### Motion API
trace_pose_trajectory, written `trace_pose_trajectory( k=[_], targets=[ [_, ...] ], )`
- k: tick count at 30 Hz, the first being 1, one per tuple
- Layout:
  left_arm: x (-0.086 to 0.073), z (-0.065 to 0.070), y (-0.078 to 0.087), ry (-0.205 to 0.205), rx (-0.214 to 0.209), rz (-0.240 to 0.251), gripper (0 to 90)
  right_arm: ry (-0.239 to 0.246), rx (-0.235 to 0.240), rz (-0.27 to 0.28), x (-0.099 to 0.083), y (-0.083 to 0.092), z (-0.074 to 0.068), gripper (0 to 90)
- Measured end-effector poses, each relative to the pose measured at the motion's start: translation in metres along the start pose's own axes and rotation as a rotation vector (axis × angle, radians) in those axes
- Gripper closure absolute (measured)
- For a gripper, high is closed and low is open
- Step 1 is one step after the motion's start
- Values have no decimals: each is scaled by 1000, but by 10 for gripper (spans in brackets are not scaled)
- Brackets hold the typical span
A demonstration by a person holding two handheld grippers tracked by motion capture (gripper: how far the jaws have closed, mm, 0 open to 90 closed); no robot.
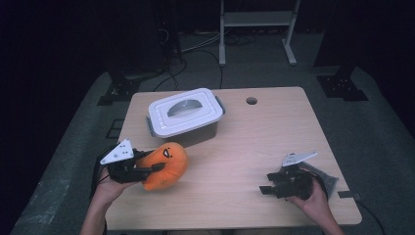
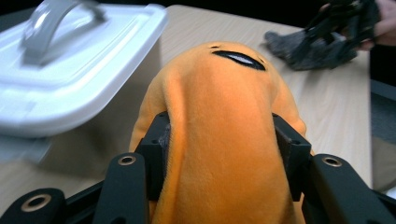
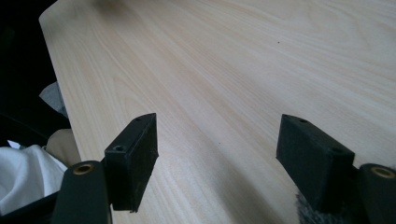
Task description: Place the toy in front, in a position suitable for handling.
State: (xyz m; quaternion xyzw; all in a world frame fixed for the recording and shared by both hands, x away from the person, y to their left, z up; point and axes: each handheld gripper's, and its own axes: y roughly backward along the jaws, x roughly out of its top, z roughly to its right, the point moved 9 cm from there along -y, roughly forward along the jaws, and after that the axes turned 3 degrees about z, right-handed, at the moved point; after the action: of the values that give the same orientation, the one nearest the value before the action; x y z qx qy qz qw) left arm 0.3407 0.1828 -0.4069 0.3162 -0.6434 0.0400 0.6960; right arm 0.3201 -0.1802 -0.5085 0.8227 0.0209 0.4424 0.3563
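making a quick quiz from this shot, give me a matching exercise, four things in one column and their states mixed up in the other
Things:
1. orange plush toy
2. storage box
3. right claw
4. grey cloth

States:
A. open over bare table
B. lid closed
C. lying by the person's right hand
D. squeezed in the left claw

Pairs: 1-D, 2-B, 3-A, 4-C

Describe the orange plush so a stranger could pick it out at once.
Start at the white lidded box at the back left of the wooden table. Just in front of it, the orange plush is clamped in the left gripper. It is the one soft, bright thing, with a small black mouth.
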Motion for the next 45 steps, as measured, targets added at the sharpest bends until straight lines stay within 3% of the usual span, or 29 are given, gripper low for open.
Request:
trace_pose_trajectory(
  k=[2,6,12,29,37,45],
  targets=[
    [12,8,-10,-23,-32,17,503,-10,-4,14,1,2,2,281],
    [21,14,-21,-38,-69,26,502,-13,-9,20,2,5,3,281],
    [33,27,-46,-70,-128,4,502,-15,-11,29,2,8,6,281],
    [51,56,-88,-119,-229,-7,495,-21,-25,46,1,15,8,282],
    [47,73,-115,-162,-287,-43,491,-27,-22,62,3,17,8,285],
    [38,84,-136,-161,-323,-64,487,-31,-36,74,4,21,12,296]
  ],
)
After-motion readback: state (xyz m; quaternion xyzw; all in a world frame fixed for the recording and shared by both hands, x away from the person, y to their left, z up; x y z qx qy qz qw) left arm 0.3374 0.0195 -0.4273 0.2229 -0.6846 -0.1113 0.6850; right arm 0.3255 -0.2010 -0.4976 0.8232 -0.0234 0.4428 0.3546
